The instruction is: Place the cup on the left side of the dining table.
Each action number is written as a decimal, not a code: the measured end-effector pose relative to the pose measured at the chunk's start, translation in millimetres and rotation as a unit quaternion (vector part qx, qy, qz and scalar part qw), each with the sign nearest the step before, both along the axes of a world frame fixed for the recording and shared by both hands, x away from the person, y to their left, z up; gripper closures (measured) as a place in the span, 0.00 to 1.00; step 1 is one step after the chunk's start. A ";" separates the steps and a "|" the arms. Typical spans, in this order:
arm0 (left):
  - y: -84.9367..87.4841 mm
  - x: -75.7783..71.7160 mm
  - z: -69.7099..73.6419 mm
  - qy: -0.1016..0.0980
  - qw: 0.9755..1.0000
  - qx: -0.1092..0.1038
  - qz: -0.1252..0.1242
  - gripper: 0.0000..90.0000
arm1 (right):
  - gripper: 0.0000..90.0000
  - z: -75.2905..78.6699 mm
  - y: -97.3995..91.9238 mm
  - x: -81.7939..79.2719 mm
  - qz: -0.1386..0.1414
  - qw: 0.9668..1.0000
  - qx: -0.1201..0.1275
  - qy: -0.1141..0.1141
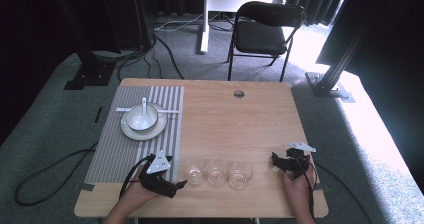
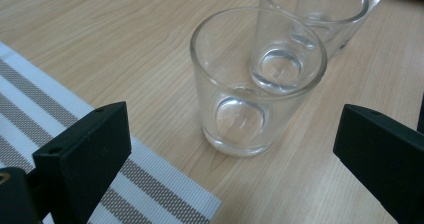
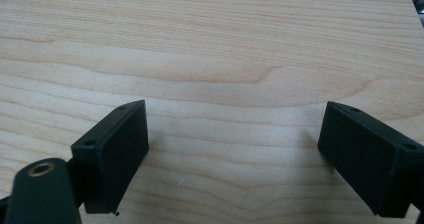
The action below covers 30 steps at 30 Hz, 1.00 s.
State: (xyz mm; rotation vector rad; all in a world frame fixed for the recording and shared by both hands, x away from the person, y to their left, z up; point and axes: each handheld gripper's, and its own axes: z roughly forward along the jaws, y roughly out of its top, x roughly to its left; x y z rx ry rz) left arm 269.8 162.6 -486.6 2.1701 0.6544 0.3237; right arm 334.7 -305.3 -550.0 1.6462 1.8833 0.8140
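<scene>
3 empty glasses [image 1: 217,172] btwn 2 released claws, left claw [image 1: 181,184] nearest, right claw [image 1: 274,160] apart.

Nearest tumbler [image 2: 255,84]: clear glossy glass, smooth. Table [image 3: 210,49]: pale wood, matt, visible grain. Placemat [image 2: 145,184]: striped woven cloth, coarse weave. Left gripper [image 2: 235,154] jaws: matt black plastic. Bowl [image 1: 141,118]: glossy white ceramic.

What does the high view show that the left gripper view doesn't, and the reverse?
High view: the bowl with a spoon on a plate on the mat, a third glass, the right gripper open over bare table, a chair behind. Left gripper view: the left gripper with jaws wide apart, aimed at the nearest glass, not touching it. Both: that glass, the next glass, the striped mat, the wooden table.
</scene>
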 end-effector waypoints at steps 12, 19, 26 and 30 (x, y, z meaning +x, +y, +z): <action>-20.1 7.6 11.7 -0.011 1.000 0.005 -0.023 0.03 | 0.14 0.0 0.0 0.0 0.000 1.000 0.000 0.000; -38.3 6.9 21.7 -0.023 0.999 0.010 -0.042 0.03 | 0.14 0.0 0.0 0.0 0.000 1.000 0.000 0.000; -55.9 10.5 28.9 -0.025 0.998 0.020 -0.057 0.03 | 0.14 0.0 -0.1 0.0 0.000 1.000 0.000 0.000; -67.3 10.9 30.6 -0.024 0.997 0.031 -0.069 0.03 | 0.14 0.0 -0.1 0.0 0.000 1.000 0.000 0.000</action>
